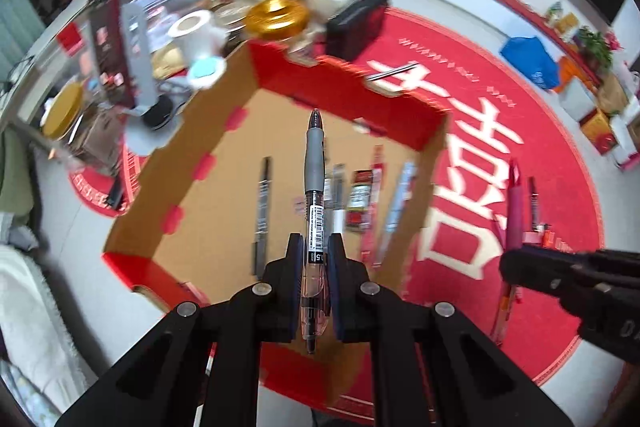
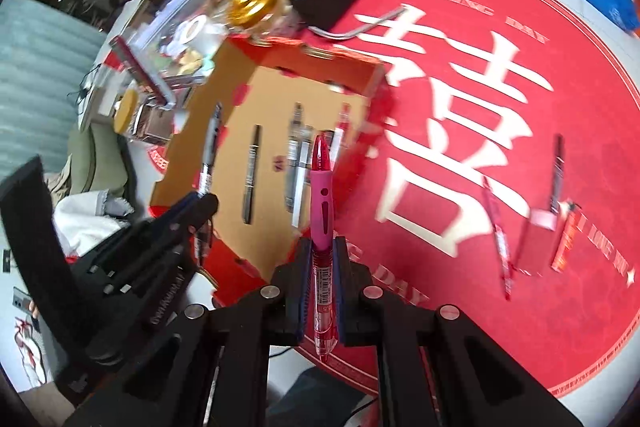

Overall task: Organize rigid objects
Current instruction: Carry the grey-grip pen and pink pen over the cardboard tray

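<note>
Over the shallow brown cardboard tray with red walls (image 1: pixel 280 75), the left gripper (image 1: pixel 315 247) pinched a clear black-ink gel pen with grey grip (image 1: pixel 314 163). Rightward, the right gripper (image 2: pixel 323 251) clamped a translucent pink gel pen (image 2: pixel 322 199) above the round red mat (image 2: pixel 500 131).

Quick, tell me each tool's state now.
Left tool: shut on the grey pen.
Right tool: shut on the pink pen.

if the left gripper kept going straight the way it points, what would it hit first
Probably the brown floor of the red cardboard box, just short of its far wall. The left gripper holds a clear grey-grip pen pointing there; depth is unclear.
</note>
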Tool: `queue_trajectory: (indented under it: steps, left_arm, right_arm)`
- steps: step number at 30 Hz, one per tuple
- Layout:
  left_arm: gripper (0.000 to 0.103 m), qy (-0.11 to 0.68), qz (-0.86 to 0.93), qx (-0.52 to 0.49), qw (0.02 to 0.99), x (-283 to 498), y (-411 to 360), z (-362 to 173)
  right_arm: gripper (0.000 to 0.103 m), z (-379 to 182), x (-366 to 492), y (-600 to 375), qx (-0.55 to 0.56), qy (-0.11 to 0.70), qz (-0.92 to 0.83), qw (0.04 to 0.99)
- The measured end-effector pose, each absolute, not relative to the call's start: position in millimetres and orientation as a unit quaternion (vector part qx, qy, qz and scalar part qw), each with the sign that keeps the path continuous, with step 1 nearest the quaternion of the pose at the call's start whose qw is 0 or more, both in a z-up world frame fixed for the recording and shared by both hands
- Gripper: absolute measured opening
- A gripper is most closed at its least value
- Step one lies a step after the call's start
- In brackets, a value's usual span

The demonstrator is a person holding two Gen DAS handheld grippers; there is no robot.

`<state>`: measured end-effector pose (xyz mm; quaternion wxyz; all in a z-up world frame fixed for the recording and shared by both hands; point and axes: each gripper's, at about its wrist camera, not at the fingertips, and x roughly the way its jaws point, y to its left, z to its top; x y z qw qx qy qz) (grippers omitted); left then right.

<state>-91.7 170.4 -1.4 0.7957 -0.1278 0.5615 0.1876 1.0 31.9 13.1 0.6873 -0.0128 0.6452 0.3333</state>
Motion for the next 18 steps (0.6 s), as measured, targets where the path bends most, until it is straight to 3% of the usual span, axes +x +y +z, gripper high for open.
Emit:
queue_trajectory:
  steps: [18]
  left_arm:
    - [0.013,0.583,0.215,-0.12,0.774,-92,210,-29]
  right_arm:
    - [0.011,6,2,92,-0.024,0.647,0.357,0.674]
